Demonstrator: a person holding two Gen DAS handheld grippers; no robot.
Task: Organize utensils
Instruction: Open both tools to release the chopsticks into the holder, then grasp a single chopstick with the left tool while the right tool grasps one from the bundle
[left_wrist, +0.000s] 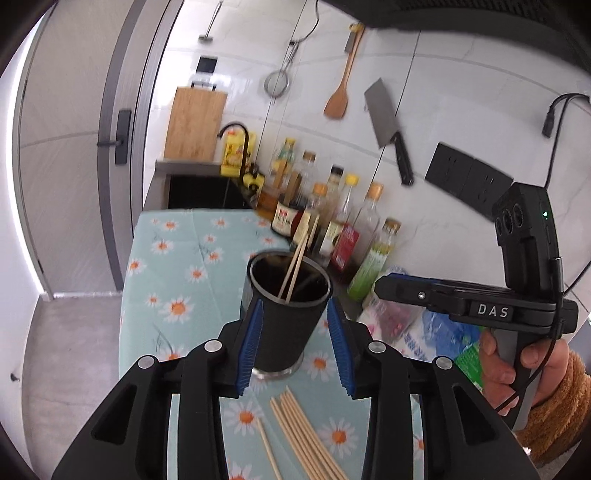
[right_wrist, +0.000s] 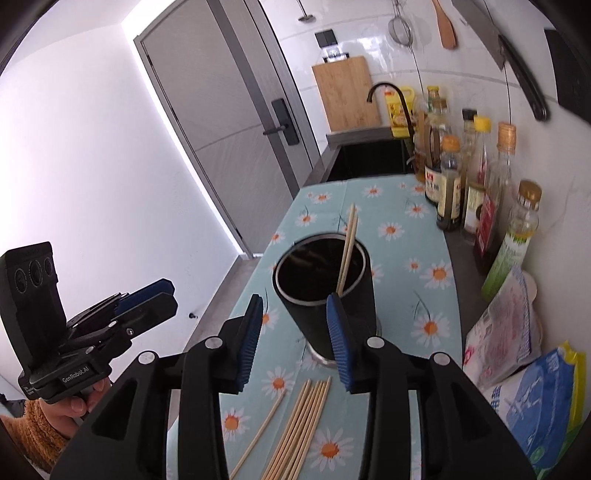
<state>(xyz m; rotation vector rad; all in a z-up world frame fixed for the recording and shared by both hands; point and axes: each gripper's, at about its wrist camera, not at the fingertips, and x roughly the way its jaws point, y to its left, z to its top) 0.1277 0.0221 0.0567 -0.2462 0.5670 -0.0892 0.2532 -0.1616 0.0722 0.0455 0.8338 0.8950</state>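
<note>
A black cylindrical holder (left_wrist: 284, 317) (right_wrist: 328, 299) stands upright on the floral cloth, with two wooden chopsticks (left_wrist: 297, 262) (right_wrist: 347, 251) leaning inside it. Several loose chopsticks (left_wrist: 303, 439) (right_wrist: 299, 428) lie on the cloth in front of the holder. My left gripper (left_wrist: 295, 343) is open and hovers short of the holder with nothing pressed between its blue pads; in the right wrist view the left gripper (right_wrist: 147, 299) sits well left of the holder. My right gripper (right_wrist: 295, 343) is open above the loose chopsticks, near the holder's base. In the left wrist view the right gripper (left_wrist: 384, 288) is right of the holder.
Sauce and oil bottles (left_wrist: 369, 221) (right_wrist: 450, 192) line the tiled wall. Plastic food bags (left_wrist: 410, 328) (right_wrist: 517, 369) lie at the right. A dark sink (right_wrist: 369, 162) and a wooden cutting board (right_wrist: 347, 96) are at the far end. A cleaver (left_wrist: 384, 118) hangs on the wall. The counter's left edge drops to the floor.
</note>
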